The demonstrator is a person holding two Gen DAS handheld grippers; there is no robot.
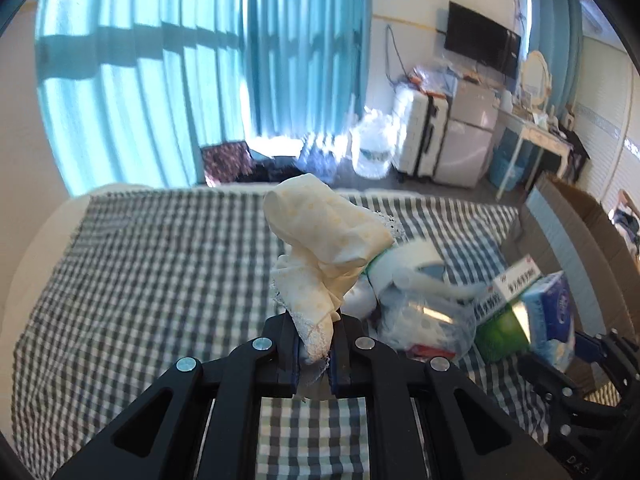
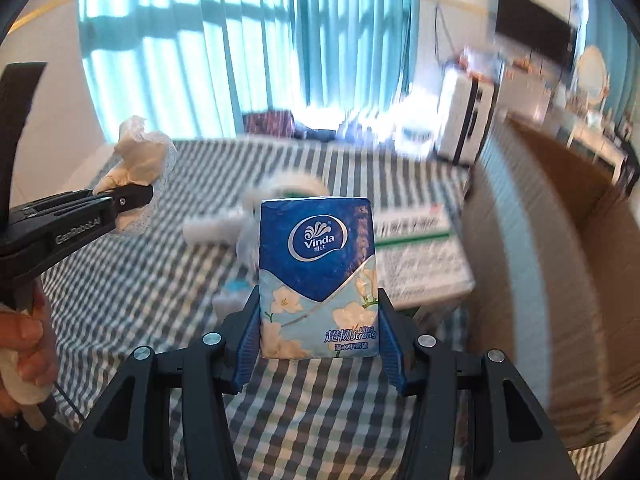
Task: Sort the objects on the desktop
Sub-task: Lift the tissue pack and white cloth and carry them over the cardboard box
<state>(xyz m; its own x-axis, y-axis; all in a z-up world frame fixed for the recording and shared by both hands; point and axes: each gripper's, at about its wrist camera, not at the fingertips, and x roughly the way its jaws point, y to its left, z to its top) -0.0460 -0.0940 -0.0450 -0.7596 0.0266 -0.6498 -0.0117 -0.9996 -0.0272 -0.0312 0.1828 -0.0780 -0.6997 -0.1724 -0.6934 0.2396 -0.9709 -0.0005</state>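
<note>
My left gripper (image 1: 314, 350) is shut on a crumpled cream cloth with a lace edge (image 1: 324, 240), held above the checked tablecloth (image 1: 160, 272). From the right wrist view the same cloth (image 2: 140, 156) sticks up from the left gripper (image 2: 138, 194) at the left. My right gripper (image 2: 318, 336) is shut on a blue Vinda tissue pack (image 2: 316, 280), upright between the blue pads. That tissue pack (image 1: 550, 316) also shows at the right edge of the left wrist view, beside a green-and-white medicine box (image 1: 506, 312).
A clear plastic bag of small items (image 1: 420, 320) and a white bottle (image 2: 208, 230) lie on the cloth. An open cardboard box (image 2: 552, 280) stands at the table's right. A person's hand (image 2: 24, 344) grips the left tool's handle. A suitcase and fridge stand behind.
</note>
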